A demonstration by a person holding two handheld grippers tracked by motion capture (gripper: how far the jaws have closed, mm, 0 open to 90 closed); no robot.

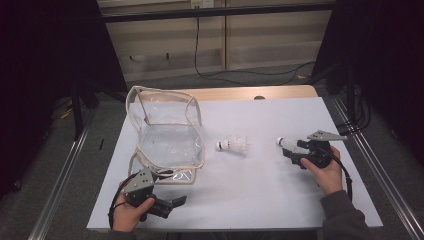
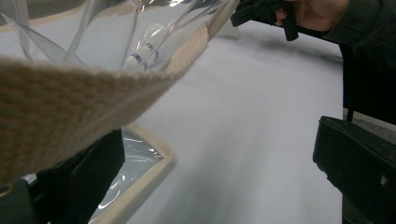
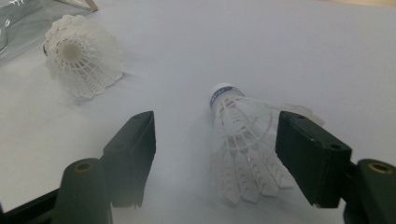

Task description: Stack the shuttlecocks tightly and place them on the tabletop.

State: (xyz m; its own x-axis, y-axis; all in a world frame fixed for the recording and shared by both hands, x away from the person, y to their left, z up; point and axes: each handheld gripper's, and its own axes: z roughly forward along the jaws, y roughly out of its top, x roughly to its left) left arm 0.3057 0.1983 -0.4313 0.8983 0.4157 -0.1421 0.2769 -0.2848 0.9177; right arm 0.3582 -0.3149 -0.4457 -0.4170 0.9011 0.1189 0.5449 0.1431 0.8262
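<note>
a pale grey bench (image 1: 260, 190) fills a dim room with dark curtains at both sides and light panelled wall behind, a black cable hanging down it. the landmark is a clear plastic bag (image 1: 167, 132) with cream webbing trim, standing open at the bench's left half. just right of the bag lies one white shuttlecock (image 1: 233, 145) on its side; well to the right of the bag, past that one, a second shuttlecock (image 3: 245, 144) lies between the fingers of the right gripper (image 3: 215, 154), cork end pointing away from the hand. those fingers stand spread on either side of the feather skirt, one close against it, the other apart from it, not yet pinching. the left gripper (image 1: 167, 202) sits at the near edge of the bag; in its own view the bag's webbing strap (image 2: 70, 102) crosses above one finger, and whether those fingers pinch the trim or stand apart cannot be told. judged from this, the step in hand is picking up the second shuttlecock for the bag: close gently on the skirt near the cork so the plastic ribs do not buckle or squirt out, lift clear of the bench, and have the left gripper steady the bag's mouth.
</note>
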